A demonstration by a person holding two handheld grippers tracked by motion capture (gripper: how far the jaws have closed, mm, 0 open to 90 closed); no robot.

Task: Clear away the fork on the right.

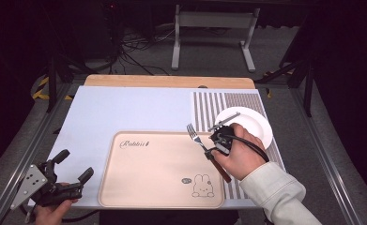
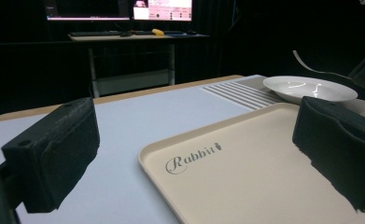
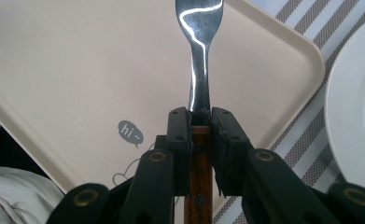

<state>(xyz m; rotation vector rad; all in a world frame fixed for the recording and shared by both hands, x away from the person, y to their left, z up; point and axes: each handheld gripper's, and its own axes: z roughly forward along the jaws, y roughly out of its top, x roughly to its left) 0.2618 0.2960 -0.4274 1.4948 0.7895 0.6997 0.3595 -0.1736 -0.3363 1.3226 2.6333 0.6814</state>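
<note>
A fork [image 1: 197,137] with a brown wooden handle and steel tines hangs over the right edge of the beige tray [image 1: 139,183]. My right gripper [image 1: 214,149] is shut on the fork's handle; in the right gripper view the jaws clamp the handle with the fork [image 3: 200,51] pointing out over the tray [image 3: 54,70]. My left gripper [image 1: 73,166] rests at the table's near left corner, open and holding nothing. In the left gripper view its pads [image 2: 54,154] stand wide apart before the tray [image 2: 245,172].
A white plate [image 1: 252,123] sits on a striped mat [image 1: 209,105] to the right of the tray. The tray, printed with "Rabbit" and a bunny, lies on a pale blue table cover [image 1: 125,108]. A desk with screens [image 2: 119,9] stands beyond the table.
</note>
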